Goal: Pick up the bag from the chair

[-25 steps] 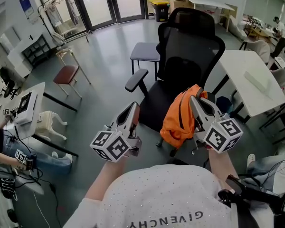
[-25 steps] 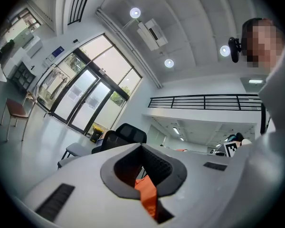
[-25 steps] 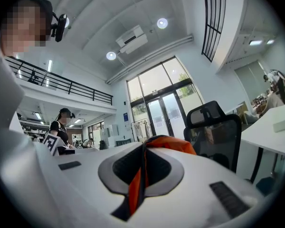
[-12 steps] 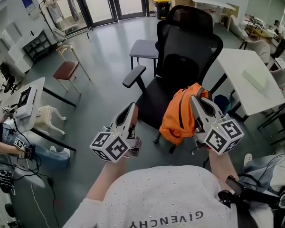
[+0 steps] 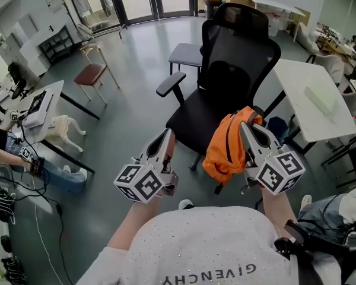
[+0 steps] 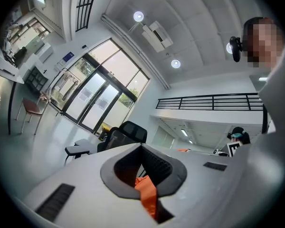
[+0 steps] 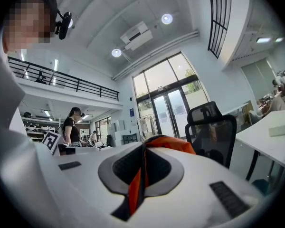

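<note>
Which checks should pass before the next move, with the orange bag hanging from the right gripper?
1. Right gripper shut on the strap of the orange bag: ok.
2. Bag hanging free, off the seat of the office chair: appears ok.
3. Left gripper free to help: not ok, its jaws are together on an orange strip.
4. Whether that strip belongs to the bag: cannot tell.
5. Bag apart from the white table: ok.
6. Bag zipped shut: cannot tell.
</note>
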A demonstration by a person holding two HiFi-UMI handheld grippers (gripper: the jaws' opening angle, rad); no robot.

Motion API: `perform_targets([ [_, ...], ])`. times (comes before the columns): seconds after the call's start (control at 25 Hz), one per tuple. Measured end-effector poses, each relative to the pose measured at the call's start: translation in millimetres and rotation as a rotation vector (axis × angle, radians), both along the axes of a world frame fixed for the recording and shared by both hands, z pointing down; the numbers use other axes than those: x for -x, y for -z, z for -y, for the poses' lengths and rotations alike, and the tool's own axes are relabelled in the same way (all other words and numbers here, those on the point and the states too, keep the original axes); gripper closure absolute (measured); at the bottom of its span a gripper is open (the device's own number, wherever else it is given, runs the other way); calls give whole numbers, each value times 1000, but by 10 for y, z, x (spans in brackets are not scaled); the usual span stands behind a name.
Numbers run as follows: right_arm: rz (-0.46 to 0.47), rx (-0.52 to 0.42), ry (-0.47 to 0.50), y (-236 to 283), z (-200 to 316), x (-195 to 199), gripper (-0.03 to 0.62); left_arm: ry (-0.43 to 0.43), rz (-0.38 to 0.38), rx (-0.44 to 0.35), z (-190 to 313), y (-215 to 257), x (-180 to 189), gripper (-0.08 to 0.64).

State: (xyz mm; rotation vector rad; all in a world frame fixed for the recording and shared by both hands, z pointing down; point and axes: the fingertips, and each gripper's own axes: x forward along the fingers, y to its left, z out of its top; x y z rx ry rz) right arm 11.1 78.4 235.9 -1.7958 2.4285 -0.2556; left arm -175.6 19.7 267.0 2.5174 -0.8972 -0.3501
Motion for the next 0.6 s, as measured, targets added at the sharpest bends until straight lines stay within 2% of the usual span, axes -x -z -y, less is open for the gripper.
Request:
perform_targets([
  [0.24, -12, 1, 33, -62, -360, -24, 588, 30, 7, 7, -427, -60, -25, 557],
  [0.6, -19, 8, 69, -96, -869, 145, 588, 67, -2, 1, -979, -59, 172, 557],
])
